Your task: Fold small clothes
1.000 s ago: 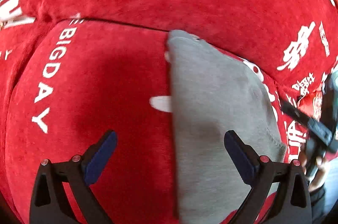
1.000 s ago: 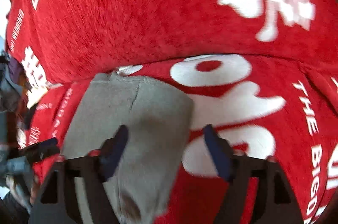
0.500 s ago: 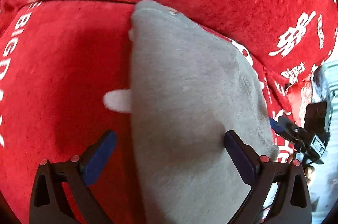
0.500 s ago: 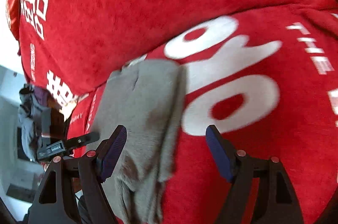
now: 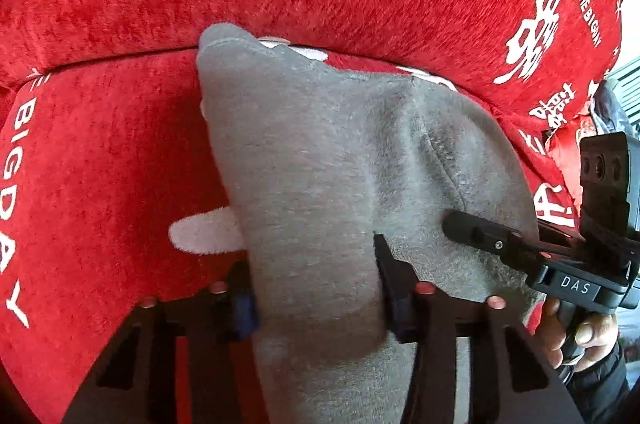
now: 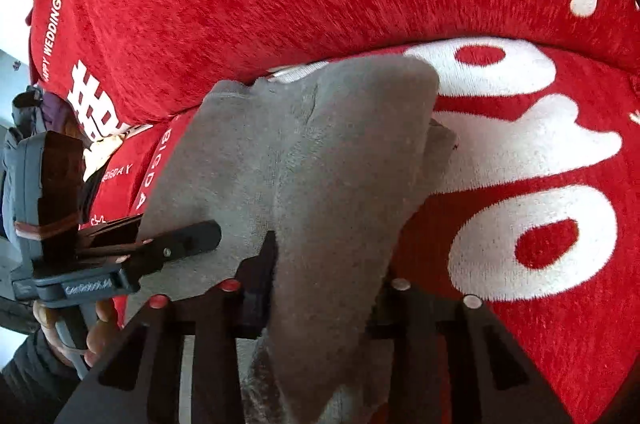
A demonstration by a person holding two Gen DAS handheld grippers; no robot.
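Grey garment (image 5: 316, 159) on red sofa cover (image 5: 100, 159); left tongs (image 5: 316, 288), right tongs (image 6: 324, 288) apparently both clamped on it

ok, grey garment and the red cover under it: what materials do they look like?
Grey garment: looks like soft fleece or brushed knit, matte with a fuzzy nap and a stitched seam. Red cover: looks like chenille or velvet-like pile, streaky directional nap, white lettering that seems woven in or printed.

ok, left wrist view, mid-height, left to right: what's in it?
White "BIGDAY" lettering → white printed patch on the red plush cover → grey fleece garment → black right gripper → its grey camera block.
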